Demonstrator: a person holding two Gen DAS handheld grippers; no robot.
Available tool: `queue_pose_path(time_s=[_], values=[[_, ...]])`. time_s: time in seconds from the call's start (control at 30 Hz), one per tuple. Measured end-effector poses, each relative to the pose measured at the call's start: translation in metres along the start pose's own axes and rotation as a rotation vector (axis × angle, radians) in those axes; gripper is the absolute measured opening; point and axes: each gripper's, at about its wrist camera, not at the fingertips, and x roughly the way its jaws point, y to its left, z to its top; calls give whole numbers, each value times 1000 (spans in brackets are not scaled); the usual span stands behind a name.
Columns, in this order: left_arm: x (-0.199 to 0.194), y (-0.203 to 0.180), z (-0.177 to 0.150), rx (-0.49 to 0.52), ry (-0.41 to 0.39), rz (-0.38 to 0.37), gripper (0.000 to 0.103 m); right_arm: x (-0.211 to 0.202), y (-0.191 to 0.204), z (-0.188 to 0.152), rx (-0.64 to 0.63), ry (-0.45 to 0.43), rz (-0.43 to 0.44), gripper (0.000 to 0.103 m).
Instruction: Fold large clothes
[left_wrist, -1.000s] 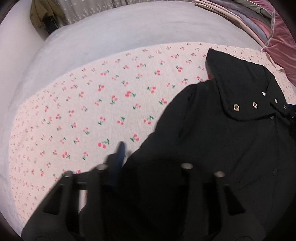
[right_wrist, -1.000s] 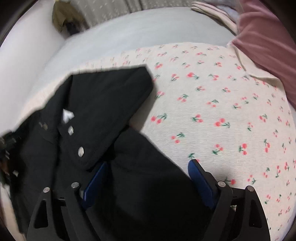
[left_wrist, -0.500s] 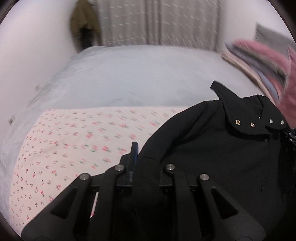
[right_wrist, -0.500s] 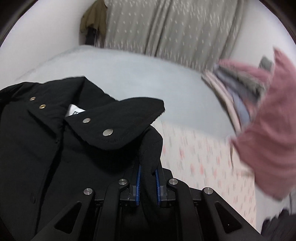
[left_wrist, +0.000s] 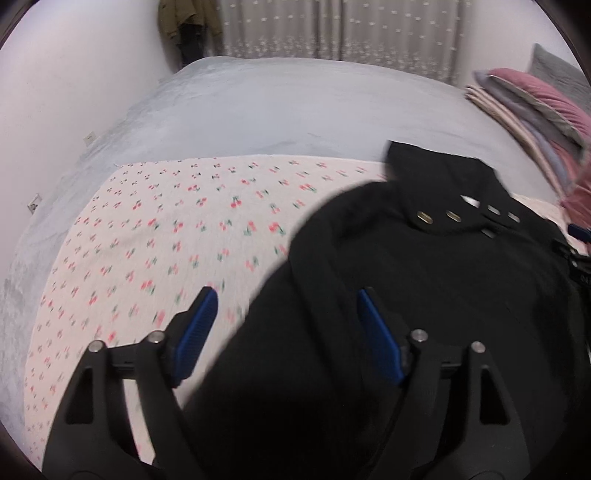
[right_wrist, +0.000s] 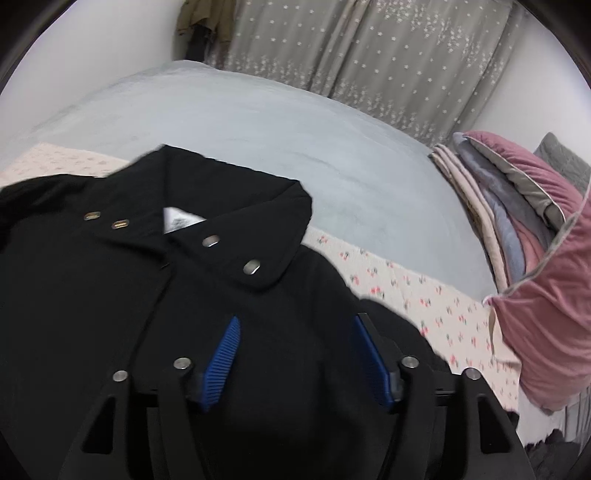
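The coat (right_wrist: 147, 314) lies collar up at twelve o'clock on the cherry sheet (left_wrist: 166, 229), on the bed (left_wrist: 277, 110). It looks thick, soft and fairly heavy; best gripped at the shoulder seams or hem. Both the left gripper (left_wrist: 286, 295) and the right gripper (right_wrist: 295, 325) have just opened, spread over the shoulders, pinching nothing.

I'm seeing the black coat (left_wrist: 424, 295) running off the near edge in both views. Motion is blurring its snaps (left_wrist: 437, 218).
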Motion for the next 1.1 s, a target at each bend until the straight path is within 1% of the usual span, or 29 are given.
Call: queue_pose_path(time_s=[0.03,0.13,0.17,0.27,0.33,0.43,0.53,0.6,0.7,0.73,0.77,0.8,0.83,0.87,0.9,0.93,0.97,1.0,1.03,1.1], values=[[-17,-1,-12,15,-3,-11,82,-15,-2,-8,11,1,27,67],[-55,-1,-51,60,0,-16,82,-58,-1,-33,46,-1,91,72],[-68,-1,-66,68,3,-23,82,-76,0,-47,61,3,116,74],[-99,3,-109,66,20,-74,83,-118,18,-83,62,29,167,76],[-115,7,-141,59,31,-100,83,-143,31,-106,58,36,182,76],[-126,4,-182,57,63,-97,83,-175,44,-144,71,37,245,77],[-134,-8,-216,82,85,-89,83,-197,52,-178,124,29,295,77],[-142,-15,-235,102,93,-106,83,-208,61,-200,143,20,329,77],[-147,-28,-257,143,106,-131,83,-216,70,-224,158,12,363,77],[-145,-31,-262,155,115,-127,83,-217,73,-233,167,11,377,77],[-140,-33,-266,163,126,-106,83,-215,75,-238,172,15,389,77],[-134,-32,-269,158,135,-65,83,-211,77,-241,169,32,398,77],[-130,-30,-270,144,137,-19,76,-210,80,-245,163,49,405,77],[-128,-24,-269,118,130,12,62,-208,81,-247,158,60,409,77],[-129,-17,-268,88,118,-1,51,-206,81,-248,157,58,408,77],[-131,-10,-265,50,110,-41,23,-204,82,-250,160,54,404,77],[-134,-1,-260,1,111,-78,16,-201,80,-252,168,53,396,77],[-139,10,-252,-41,94,-72,15,-197,80,-253,173,60,389,77],[-148,20,-242,-58,55,-40,13,-193,78,-254,176,66,378,77],[-165,39,-222,-71,-22,36,12,-188,77,-255,179,68,353,77]])
